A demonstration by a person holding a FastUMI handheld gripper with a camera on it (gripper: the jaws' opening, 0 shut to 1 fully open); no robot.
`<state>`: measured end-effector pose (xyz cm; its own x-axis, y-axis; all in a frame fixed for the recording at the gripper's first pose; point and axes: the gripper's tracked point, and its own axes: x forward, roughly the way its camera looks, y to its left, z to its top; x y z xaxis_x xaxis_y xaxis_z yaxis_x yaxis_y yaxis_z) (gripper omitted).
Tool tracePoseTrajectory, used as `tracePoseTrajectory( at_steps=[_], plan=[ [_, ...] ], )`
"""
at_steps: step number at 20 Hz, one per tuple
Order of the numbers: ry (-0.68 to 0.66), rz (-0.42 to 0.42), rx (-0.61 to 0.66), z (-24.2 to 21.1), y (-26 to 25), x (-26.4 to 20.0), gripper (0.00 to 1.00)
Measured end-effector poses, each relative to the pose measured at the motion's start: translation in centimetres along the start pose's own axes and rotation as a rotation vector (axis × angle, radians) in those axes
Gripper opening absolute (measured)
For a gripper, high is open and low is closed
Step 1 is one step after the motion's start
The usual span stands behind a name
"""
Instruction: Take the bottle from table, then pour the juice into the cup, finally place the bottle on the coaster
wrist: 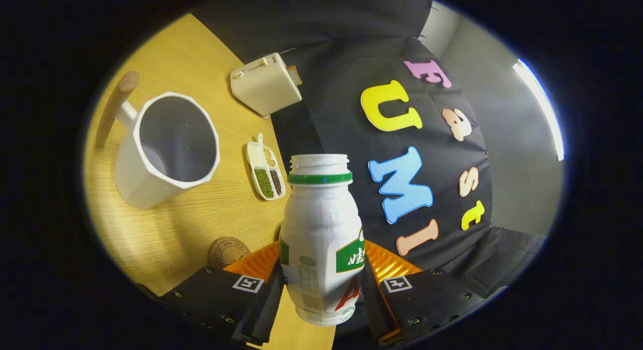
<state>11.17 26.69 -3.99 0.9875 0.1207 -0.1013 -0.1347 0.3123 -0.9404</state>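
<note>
We saw the gripper point(321, 284) closed on the white plastic bottle with a green neck ring and green label point(321, 239), one finger pressed against each side of its lower body. The bottle's long axis ran forward along the fingers, its base nearest us between them and its open, capless threaded mouth pointing away, toward the booth's black cloth wall point(341, 89). It appeared lifted above the light wooden table point(201, 229), which tilted across the view on the left.

Just left of the left finger, a round brown cork coaster point(228, 252) lay flat on the table. Farther on, left of the bottle's neck, sat a small white divided dish of green, dark and pale beans point(265, 171). Well left of that stood a large white faceted cup with a wooden handle point(166, 149), its wide mouth turned toward us; we could not tell whether it held any liquid. At the table's far edge, against the cloth, stood a cream-coloured toaster point(264, 84).
</note>
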Motion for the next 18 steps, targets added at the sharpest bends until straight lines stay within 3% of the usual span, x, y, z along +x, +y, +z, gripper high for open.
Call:
tracePoseTrajectory(
  at_steps=[8, 18],
  plan=[
    [-0.02, 0.007, 0.191, -0.2, -0.2, 0.1, 0.71],
    [-0.02, 0.069, 0.565, -1.2, 0.4, 1.3, 0.71]
  ],
)
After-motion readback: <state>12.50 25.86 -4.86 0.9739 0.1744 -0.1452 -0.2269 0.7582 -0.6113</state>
